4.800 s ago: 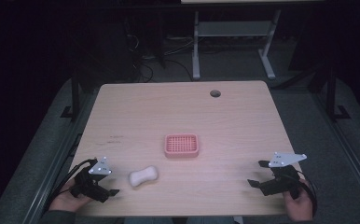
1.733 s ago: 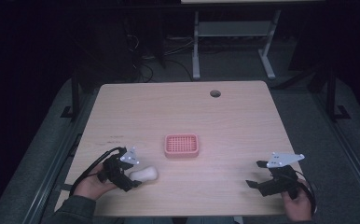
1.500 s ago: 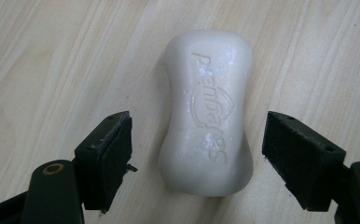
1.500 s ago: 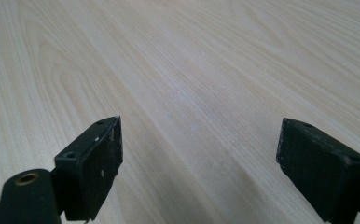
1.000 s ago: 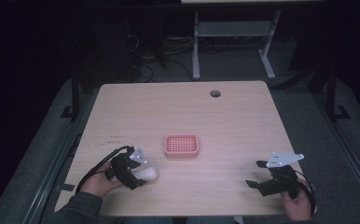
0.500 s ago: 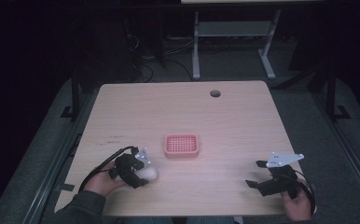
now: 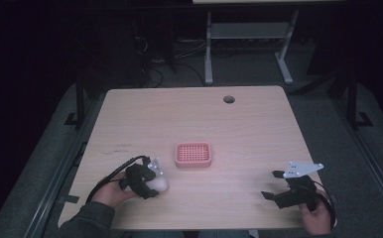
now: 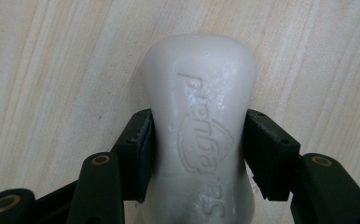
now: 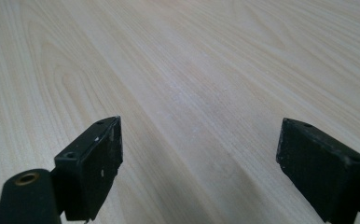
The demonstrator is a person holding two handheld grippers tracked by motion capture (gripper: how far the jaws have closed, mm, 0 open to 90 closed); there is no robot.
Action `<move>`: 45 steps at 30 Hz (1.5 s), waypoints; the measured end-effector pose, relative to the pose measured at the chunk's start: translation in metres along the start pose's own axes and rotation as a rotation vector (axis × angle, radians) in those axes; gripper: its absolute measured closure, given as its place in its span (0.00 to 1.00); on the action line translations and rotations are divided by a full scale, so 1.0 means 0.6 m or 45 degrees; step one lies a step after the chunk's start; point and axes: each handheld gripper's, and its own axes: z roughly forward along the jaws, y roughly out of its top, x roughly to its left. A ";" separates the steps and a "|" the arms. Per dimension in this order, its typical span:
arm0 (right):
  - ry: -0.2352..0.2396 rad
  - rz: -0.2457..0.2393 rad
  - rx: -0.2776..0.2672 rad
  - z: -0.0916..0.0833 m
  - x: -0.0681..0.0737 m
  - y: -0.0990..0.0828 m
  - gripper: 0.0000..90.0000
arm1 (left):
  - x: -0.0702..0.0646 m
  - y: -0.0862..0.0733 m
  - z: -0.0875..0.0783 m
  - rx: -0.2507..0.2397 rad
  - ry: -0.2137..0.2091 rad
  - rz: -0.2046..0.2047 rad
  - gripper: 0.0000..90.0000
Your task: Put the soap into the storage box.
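Soap bar (image 8: 201,126) lies flat on the table (image 7: 259,129), just front-left of the pink soap dish (image 7: 193,154). The left gripper (image 8: 199,140) has just been closing, its pads now pressing the bar's narrow waist, likely for a lift to the dish. Right gripper (image 9: 199,163) waits open, well right of the dish.
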 end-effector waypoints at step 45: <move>-0.005 0.018 -0.039 -0.008 0.000 -0.001 0.16 | 0.013 0.033 -0.026 -0.057 -0.024 0.033 0.55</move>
